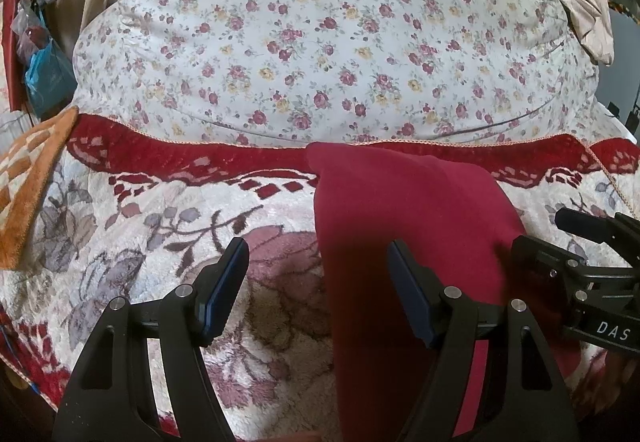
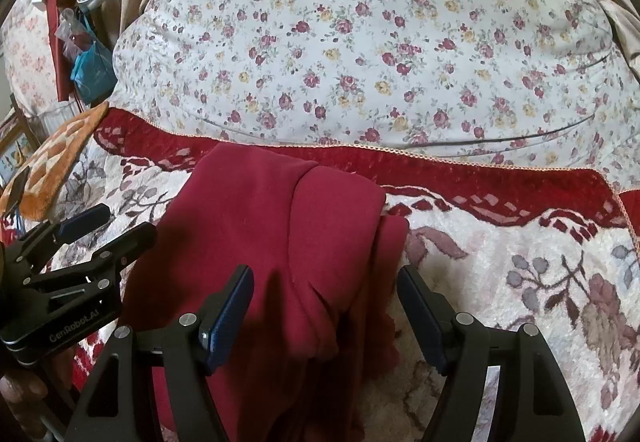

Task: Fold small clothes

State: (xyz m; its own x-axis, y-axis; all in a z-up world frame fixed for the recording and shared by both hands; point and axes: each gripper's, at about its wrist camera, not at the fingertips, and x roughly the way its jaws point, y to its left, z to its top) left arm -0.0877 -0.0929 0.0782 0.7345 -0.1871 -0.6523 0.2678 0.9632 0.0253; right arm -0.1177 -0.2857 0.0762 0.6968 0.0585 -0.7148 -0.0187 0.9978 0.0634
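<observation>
- The dark red, soft knit garment (image 2: pixel 280 242) lies flat on the plush cream-and-red floral blanket (image 2: pixel 520 250). It is a long, narrow piece, already doubled lengthwise to judge by the layered edges. Its long axis runs straight away from the fingers toward the white quilt printed with small roses (image 2: pixel 360 41).
- The right gripper (image 2: pixel 326 306) hangs above the garment's near part with its jaws parted and nothing between the pads. The left pad sits over the cloth. The right pad sits just past the garment's stepped right edge, over bare blanket.
- The left gripper (image 1: pixel 318 282) is also spread apart and empty. Its right pad is over the garment's left margin and its left pad is over blanket.
- Judgement: the right gripper is the better centred of the two, while the left covers the left edge, so each could take a near corner.
- The far end of the garment stops on the blanket's red border, touching or just short of the quilt's edge.
- Free blanket lies to both sides. An orange checked plush mat (image 1: pixel 28 185) sits well off to the left, clear of any fold path.
- I judge that a fold bringing the near end forward would have room, but the quilt's rise limits overshoot.
</observation>
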